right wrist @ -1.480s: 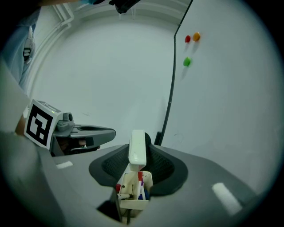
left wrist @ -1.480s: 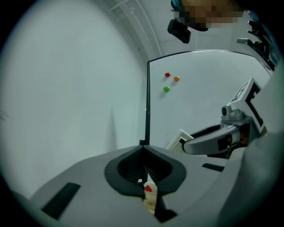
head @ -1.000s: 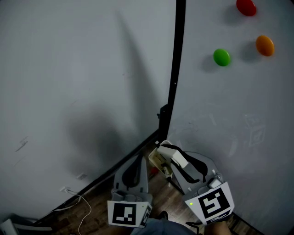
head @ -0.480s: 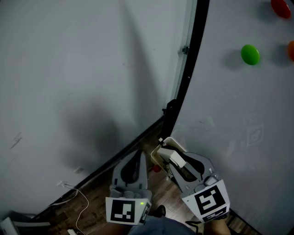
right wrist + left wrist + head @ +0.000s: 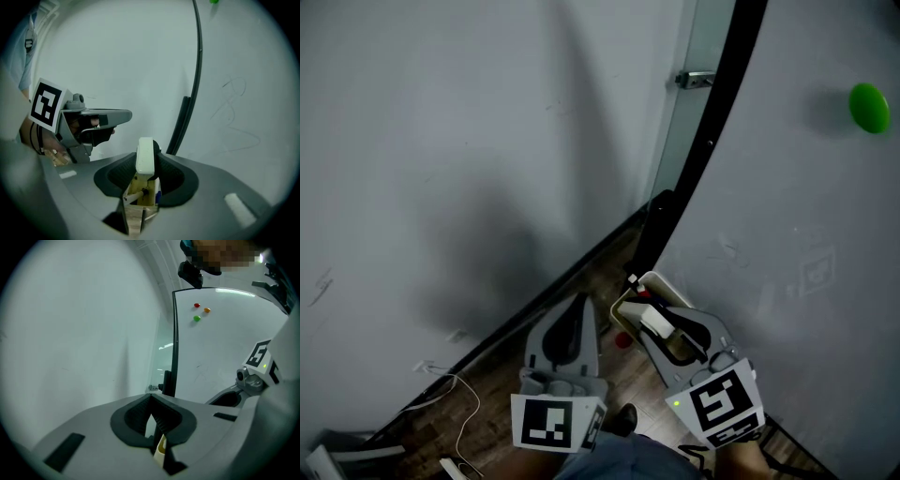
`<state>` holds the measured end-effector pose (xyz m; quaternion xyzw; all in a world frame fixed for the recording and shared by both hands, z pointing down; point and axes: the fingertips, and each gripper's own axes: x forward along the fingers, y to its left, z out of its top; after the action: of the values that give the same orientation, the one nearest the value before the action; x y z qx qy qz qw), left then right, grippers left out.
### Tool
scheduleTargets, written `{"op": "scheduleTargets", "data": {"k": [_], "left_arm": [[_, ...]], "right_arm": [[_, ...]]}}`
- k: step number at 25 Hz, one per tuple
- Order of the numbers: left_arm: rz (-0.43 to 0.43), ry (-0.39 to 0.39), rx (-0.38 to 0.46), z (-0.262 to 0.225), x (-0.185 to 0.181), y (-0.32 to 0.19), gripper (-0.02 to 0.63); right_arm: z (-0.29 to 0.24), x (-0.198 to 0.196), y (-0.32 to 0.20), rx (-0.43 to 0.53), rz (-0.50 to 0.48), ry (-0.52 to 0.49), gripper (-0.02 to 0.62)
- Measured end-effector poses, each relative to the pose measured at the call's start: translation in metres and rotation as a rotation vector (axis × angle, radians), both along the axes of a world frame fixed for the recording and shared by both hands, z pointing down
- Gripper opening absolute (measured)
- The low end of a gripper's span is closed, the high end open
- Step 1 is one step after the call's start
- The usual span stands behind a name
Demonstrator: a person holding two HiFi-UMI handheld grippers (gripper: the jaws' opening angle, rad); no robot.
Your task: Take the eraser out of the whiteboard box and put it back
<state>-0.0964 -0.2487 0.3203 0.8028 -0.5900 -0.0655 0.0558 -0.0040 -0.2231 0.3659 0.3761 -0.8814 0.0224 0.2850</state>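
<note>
A white eraser (image 5: 655, 324) (image 5: 145, 156) stands upright between the pads of my right gripper (image 5: 654, 317) (image 5: 145, 161), which is shut on it. Directly under it is the cream whiteboard box (image 5: 624, 309) (image 5: 139, 199), fixed low on the whiteboard (image 5: 787, 234), with a marker (image 5: 132, 195) lying inside. Whether the eraser touches the box I cannot tell. To its left my left gripper (image 5: 580, 307) (image 5: 150, 401) hangs shut and empty, pointing at the wall; a sliver of the box (image 5: 161, 449) shows through its fingers.
The whiteboard's black frame (image 5: 712, 141) runs down to the box. A green magnet (image 5: 869, 106) sticks to the board, with red (image 5: 197, 305) and orange (image 5: 206, 310) ones near it. A grey wall (image 5: 441, 141) is at left, and a white cable (image 5: 450, 412) lies on the wooden floor.
My right gripper has sunk toward the box with the eraser still in it. The left gripper has dropped a little. The head view has tilted, sliding the magnets toward the upper right.
</note>
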Motion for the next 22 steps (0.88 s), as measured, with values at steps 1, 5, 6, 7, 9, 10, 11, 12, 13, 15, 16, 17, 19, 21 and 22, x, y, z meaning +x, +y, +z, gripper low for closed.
{"op": "scheduleTargets", "data": {"k": [1, 5, 6, 7, 9, 10, 11, 12, 13, 15, 16, 17, 19, 21, 22], "left_arm": [[0.001, 0.001, -0.005, 0.002, 0.0, -0.002, 0.006], [0.029, 0.011, -0.044, 0.011, 0.002, -0.008, 0.006], [0.034, 0.009, -0.052, 0.013, 0.002, -0.01, 0.006], [0.032, 0.006, -0.052, 0.015, 0.001, -0.013, 0.006], [0.02, -0.001, -0.046, 0.018, -0.003, -0.018, 0.006], [0.017, 0.0, -0.048, 0.02, -0.005, -0.02, 0.006], [0.017, 0.002, -0.053, 0.022, -0.005, -0.022, 0.006], [0.018, 0.004, -0.057, 0.024, -0.006, -0.024, 0.006], [0.02, 0.004, -0.059, 0.025, -0.006, -0.026, 0.006], [0.025, -0.001, -0.064, 0.027, -0.007, -0.029, 0.006], [0.027, -0.003, -0.069, 0.029, -0.008, -0.031, 0.006], [0.029, -0.003, -0.073, 0.03, -0.008, -0.033, 0.006], [0.03, 0.001, -0.076, 0.032, -0.01, -0.036, 0.006], [0.028, 0.005, -0.08, 0.034, -0.012, -0.039, 0.006], [0.027, 0.008, -0.084, 0.035, -0.012, -0.04, 0.006]], "right_arm": [[0.004, -0.001, -0.001, -0.011, -0.003, 0.011, 0.133], [0.019, -0.005, -0.003, -0.05, -0.011, 0.058, 0.135], [0.024, -0.006, -0.004, -0.061, -0.015, 0.07, 0.135], [0.029, -0.006, -0.004, -0.074, -0.018, 0.079, 0.135], [0.037, -0.007, -0.006, -0.096, -0.02, 0.094, 0.137], [0.041, -0.007, -0.007, -0.105, -0.02, 0.099, 0.137], [0.044, -0.008, -0.008, -0.113, -0.019, 0.103, 0.137], [0.046, -0.008, -0.009, -0.12, -0.018, 0.108, 0.137], [0.049, -0.009, -0.01, -0.127, -0.019, 0.114, 0.137], [0.055, -0.012, -0.012, -0.139, -0.024, 0.132, 0.138], [0.058, -0.012, -0.012, -0.145, -0.027, 0.141, 0.138], [0.06, -0.013, -0.012, -0.15, -0.029, 0.149, 0.139], [0.062, -0.013, -0.013, -0.158, -0.032, 0.157, 0.14], [0.063, -0.015, -0.013, -0.163, -0.038, 0.16, 0.14], [0.063, -0.016, -0.013, -0.166, -0.041, 0.162, 0.143]]}}
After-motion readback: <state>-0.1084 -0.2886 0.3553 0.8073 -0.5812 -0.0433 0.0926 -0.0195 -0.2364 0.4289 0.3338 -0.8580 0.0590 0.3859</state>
